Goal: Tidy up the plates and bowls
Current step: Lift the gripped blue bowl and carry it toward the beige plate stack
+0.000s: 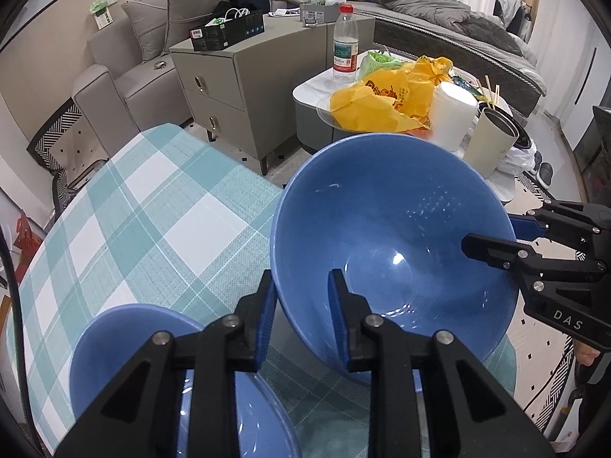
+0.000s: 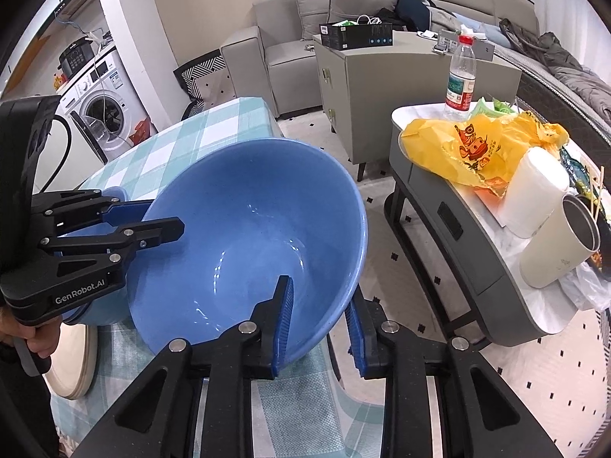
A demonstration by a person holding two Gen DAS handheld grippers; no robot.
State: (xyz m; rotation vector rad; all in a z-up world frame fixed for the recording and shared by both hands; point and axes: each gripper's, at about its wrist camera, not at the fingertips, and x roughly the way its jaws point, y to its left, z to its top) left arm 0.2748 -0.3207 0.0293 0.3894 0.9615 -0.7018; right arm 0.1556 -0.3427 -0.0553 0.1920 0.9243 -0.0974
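The large blue bowl (image 1: pixel 393 236) is tilted above the tabletop (image 1: pixel 152 210), which wears a teal-and-white checked cloth, and is gripped at opposite parts of its rim by both claws. The left claw (image 1: pixel 303 316) is narrowed onto the near rim, one blue pad outside the wall and one inside, pressing on it. The right claw (image 2: pixel 320 328) clamps the rim the same way on the other side, one finger inside the bowl and one outside. In the left wrist view the right claw enters from the right edge; in the right wrist view the left claw (image 2: pixel 160 221) reaches in from the left, with part of a hand (image 2: pixel 23 334) behind it.

Just below and left of the left claw a smaller blue bowl (image 1: pixel 126 351) sits on the cloth. Left of the right claw, a cream plate (image 2: pixel 74 362) lies near the tabletop's edge.

Beyond the claws stands a low grey side table (image 2: pixel 469 236) carrying a yellow plastic bag (image 2: pixel 469 149), a clear water bottle (image 2: pixel 460 76), a white roll (image 2: pixel 534 191) and a cream tumbler (image 2: pixel 561 244). Farther off are a grey cabinet (image 1: pixel 229 87), a grey sofa (image 2: pixel 290 26), a washing machine (image 2: pixel 101 114) and patterned floor tiles (image 2: pixel 534 374).
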